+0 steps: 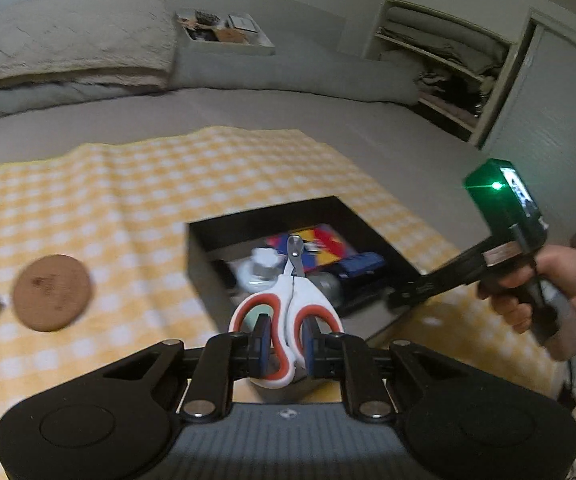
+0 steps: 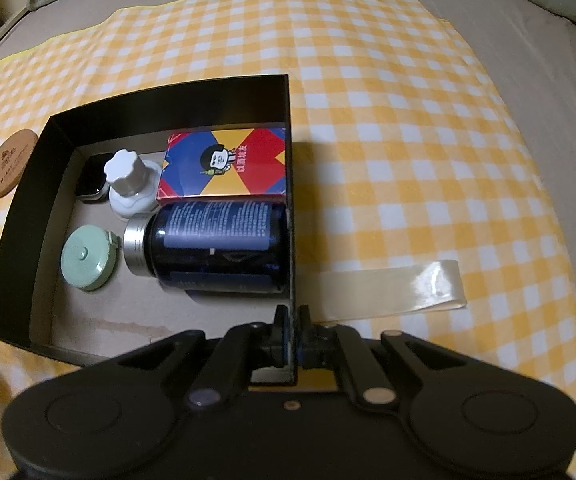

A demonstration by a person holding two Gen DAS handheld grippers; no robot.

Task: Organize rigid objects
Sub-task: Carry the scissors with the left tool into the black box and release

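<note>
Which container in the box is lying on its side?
The dark blue bottle with the silver cap, against the box wall. The white bottle behind it stands upright.

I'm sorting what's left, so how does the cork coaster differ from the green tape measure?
The cork coaster lies outside the black box on the checked cloth; the green tape measure lies inside the box. The coaster is brown and flat with a printed mark; the tape measure is pale green, thicker, with a centre button. Both are round and lie flat.
</note>
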